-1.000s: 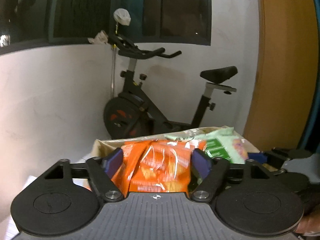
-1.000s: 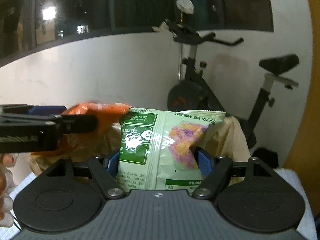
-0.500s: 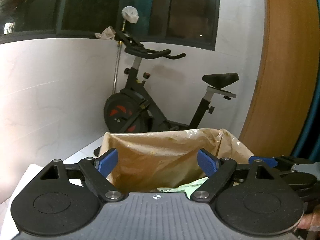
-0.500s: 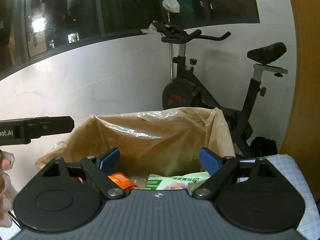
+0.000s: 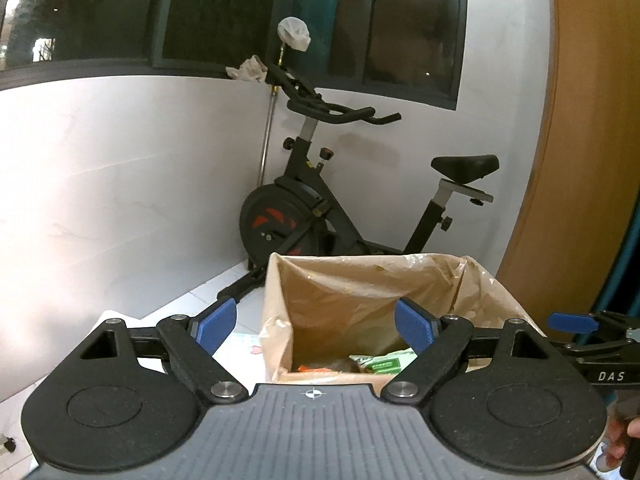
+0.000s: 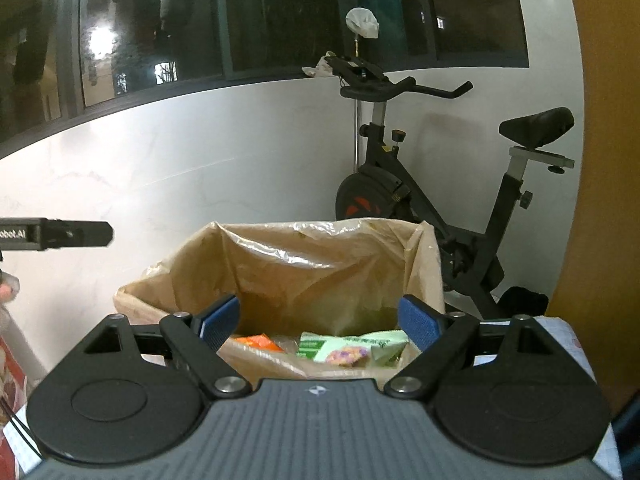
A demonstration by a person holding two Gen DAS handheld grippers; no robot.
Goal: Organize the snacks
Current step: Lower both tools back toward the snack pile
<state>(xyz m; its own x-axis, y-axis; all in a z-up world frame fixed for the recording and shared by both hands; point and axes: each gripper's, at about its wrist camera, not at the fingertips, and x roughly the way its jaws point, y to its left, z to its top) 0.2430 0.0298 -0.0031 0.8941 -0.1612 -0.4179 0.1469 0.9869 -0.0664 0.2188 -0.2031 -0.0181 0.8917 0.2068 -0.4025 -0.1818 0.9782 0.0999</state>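
between the blue pads of the left gripper (image 5: 316, 326) and the right gripper (image 6: 320, 322) was nothing; both stood wide. down in the lined box (image 6: 424, 264) lay the orange snack bag (image 6: 258, 342) and the green snack bag (image 6: 348, 350), side by side. they looked light, puffy and crinkly, maybe slippery, so a flat top edge seemed best to pinch. behind stood an exercise bike (image 6: 440, 200), a white wall (image 6: 180, 184) and dark windows (image 5: 240, 12).

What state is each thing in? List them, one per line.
Left tool: open, nothing between its fingers.
Right tool: open, nothing between its fingers.
Plastic-lined box: open at the top, snacks inside.
Orange snack packet: lying in the box.
Green snack packet: lying in the box, beside the orange one.
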